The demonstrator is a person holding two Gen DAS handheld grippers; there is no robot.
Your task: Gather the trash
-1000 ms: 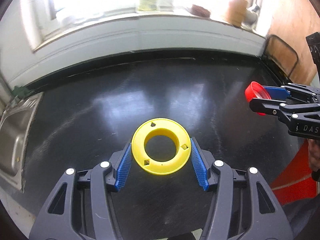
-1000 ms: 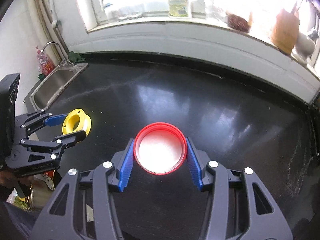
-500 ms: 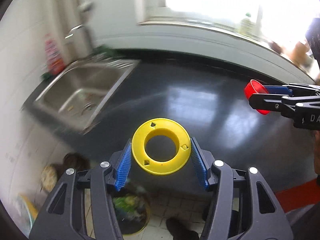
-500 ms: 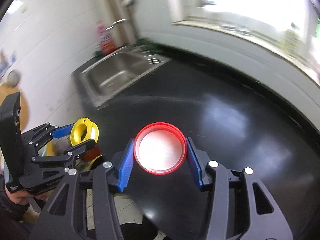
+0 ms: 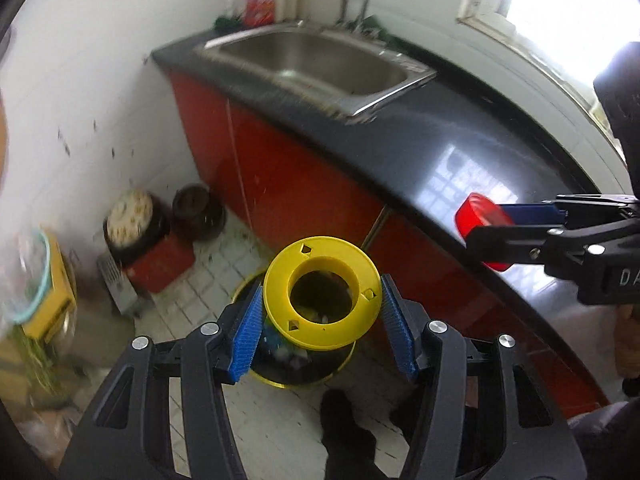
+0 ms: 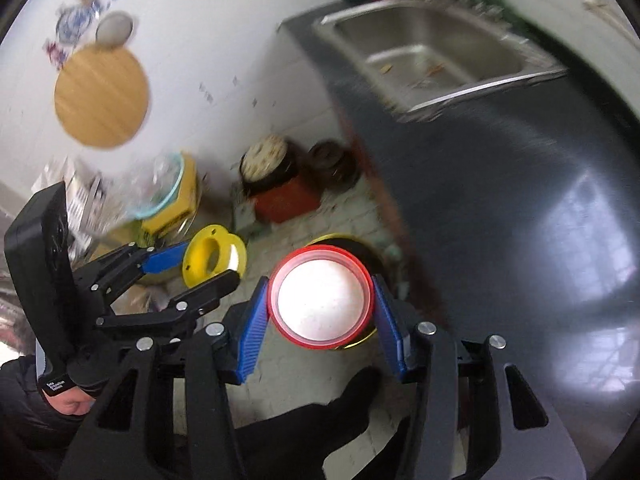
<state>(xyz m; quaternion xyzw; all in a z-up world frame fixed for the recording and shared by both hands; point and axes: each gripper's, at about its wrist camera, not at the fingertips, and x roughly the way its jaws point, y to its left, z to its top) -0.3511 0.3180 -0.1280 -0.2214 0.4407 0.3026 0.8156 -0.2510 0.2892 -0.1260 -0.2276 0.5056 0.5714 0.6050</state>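
Left gripper [image 5: 322, 322] clamped on a yellow plastic spool [image 5: 321, 291], blue pads snug against its rim on both sides, opening of the spool facing the camera. Right gripper [image 6: 320, 322] same deal, squeezed onto a red lid [image 6: 321, 297] with a white inside. Both pointed steeply down, side by side, off the edge of the black countertop [image 5: 448, 136] and over the tiled floor [image 5: 224, 276].

Directly under both: a dark trash bin with a yellow rim [image 5: 280, 380], some scraps visible inside through the spool's hole. In the right wrist view, just a sliver of that bin [image 6: 352, 246] peeking out behind the lid.

Also spotted: steel sink [image 5: 316, 64] set in the counter, red cabinet fronts [image 5: 280, 176] below it, a couple of pots [image 5: 132, 216] by the wall, a dark shoe [image 5: 340, 432] on the tiles. Everything pretty blurry.
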